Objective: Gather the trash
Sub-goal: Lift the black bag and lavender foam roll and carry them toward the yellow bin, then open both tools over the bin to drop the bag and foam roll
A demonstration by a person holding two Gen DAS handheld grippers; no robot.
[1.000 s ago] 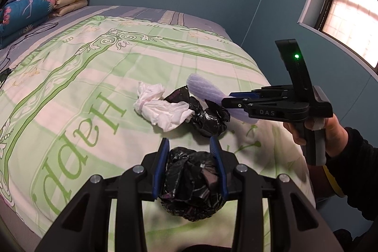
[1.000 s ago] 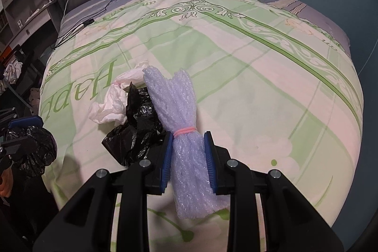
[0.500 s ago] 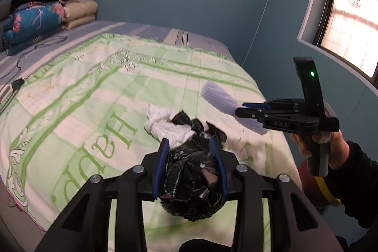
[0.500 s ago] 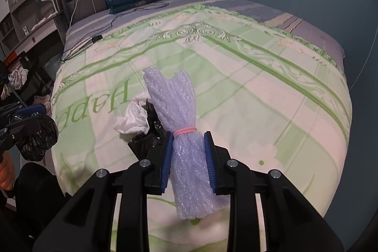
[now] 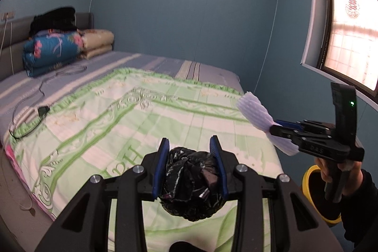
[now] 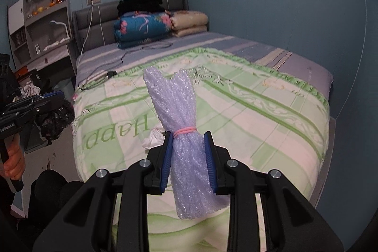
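Green-check bedspread [image 6: 236, 110] on bed, folded blue quilt [image 6: 141, 27] and beige quilt [image 6: 189, 20] at headboard [image 6: 99, 15], cable [image 5: 35, 115] just below them.

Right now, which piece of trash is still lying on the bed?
The white crumpled tissue; the black plastic bag sits in the left gripper, the foam net bundle in the right gripper.

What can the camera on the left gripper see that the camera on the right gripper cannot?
Only the left wrist view shows the bright window and the round yellow-rimmed bin below the right gripper.

Only the right wrist view shows the grey wall shelves, the crumpled white tissue on the bed, and the pink rubber band.

Both show the green-and-white bedspread, the folded blue floral quilt, the crumpled black plastic bag in the left gripper, and the lilac foam-net bundle.
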